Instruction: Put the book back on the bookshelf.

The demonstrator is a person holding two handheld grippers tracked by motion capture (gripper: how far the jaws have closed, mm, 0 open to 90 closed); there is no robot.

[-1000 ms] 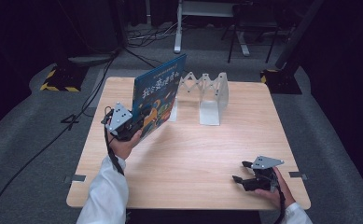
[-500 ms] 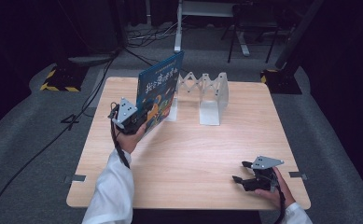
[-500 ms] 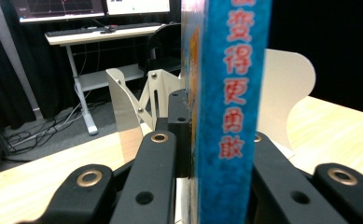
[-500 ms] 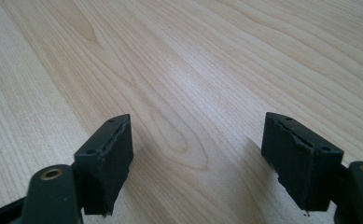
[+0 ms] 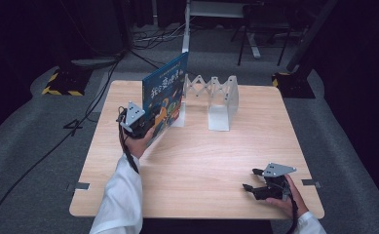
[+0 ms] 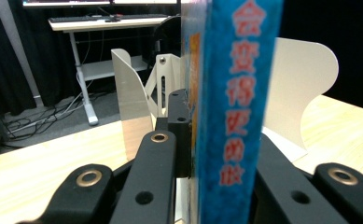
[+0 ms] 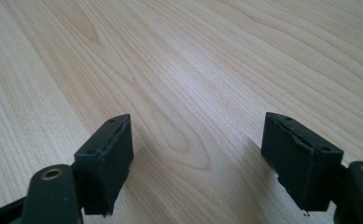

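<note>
While your right gripper (image 5: 249,187) is idling open on the wooden table (image 5: 206,161), your left gripper (image 5: 143,127), clamping the blue picture book (image 5: 166,100), is easing it down toward the white expanding book rack (image 5: 216,97).

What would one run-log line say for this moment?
left gripper: shut on book | book: upright, beside rack | right gripper: open, above table

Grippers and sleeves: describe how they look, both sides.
The left gripper and the right gripper are black, each topped by a grey three-cornered plate with a black cable trailing along the forearm. Close up, the jaws are matte black blocks on arms with brass-coloured rivets. Both sleeves are white.
</note>
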